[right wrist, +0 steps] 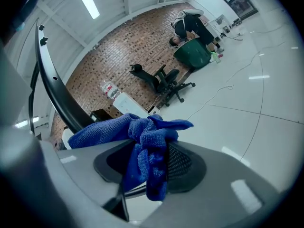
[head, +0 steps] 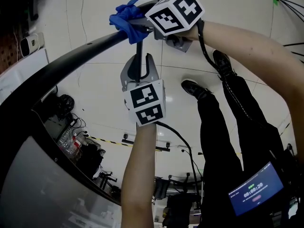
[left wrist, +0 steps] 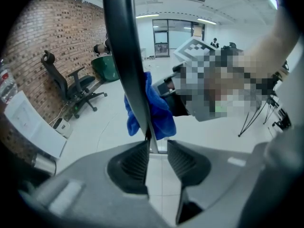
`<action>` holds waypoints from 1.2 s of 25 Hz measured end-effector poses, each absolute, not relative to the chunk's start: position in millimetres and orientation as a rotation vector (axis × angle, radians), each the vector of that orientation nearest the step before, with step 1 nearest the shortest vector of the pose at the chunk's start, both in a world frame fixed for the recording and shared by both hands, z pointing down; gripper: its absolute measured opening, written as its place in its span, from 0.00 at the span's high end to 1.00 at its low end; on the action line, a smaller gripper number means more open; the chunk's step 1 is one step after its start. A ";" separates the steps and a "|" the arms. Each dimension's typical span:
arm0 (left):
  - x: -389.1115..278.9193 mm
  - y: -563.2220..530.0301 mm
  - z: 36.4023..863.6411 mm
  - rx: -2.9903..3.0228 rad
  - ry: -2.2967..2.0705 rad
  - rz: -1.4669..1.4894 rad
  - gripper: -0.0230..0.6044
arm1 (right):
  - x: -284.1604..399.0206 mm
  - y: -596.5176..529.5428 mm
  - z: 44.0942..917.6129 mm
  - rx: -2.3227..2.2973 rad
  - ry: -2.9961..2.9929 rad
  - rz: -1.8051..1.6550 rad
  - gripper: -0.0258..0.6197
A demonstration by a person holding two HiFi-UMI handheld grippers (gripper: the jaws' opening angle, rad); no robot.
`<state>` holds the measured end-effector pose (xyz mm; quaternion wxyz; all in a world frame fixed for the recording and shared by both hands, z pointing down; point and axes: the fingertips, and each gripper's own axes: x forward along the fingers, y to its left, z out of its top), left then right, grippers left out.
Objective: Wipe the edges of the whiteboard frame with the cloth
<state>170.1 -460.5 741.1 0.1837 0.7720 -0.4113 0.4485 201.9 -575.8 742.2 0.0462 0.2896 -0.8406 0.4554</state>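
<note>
The whiteboard frame [head: 71,56] is a black bar that curves from the lower left up to the top middle of the head view. My right gripper [head: 142,26] is at the top, shut on a bunched blue cloth [head: 126,19] that lies against the bar. In the right gripper view the cloth [right wrist: 148,156] hangs between the jaws, with the frame [right wrist: 57,94] to the left. My left gripper [head: 138,63] sits just below, its jaws closed on a thin upright edge of the frame [left wrist: 121,46]. The cloth [left wrist: 159,115] shows beyond that edge.
A black office chair [left wrist: 71,87] and a green bin [left wrist: 107,68] stand by the brick wall [right wrist: 118,51]. A person's legs and shoes [head: 223,108] are on the white tiled floor under my arms. A tripod [left wrist: 259,115] stands at the right, and cables and clutter [head: 78,146] lie low on the left.
</note>
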 end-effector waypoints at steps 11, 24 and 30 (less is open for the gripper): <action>170.9 -449.8 827.7 2.127 -1.177 1.372 0.77 | 217.8 -553.8 842.6 0.948 -2.526 1.418 0.67; 136.9 -449.4 826.3 1.941 -1.200 1.332 0.77 | 219.5 -519.2 855.2 0.891 -2.312 1.264 0.67; 127.9 -430.8 832.5 1.890 -1.235 1.344 0.77 | 217.5 -486.2 840.1 0.774 -2.317 0.954 0.67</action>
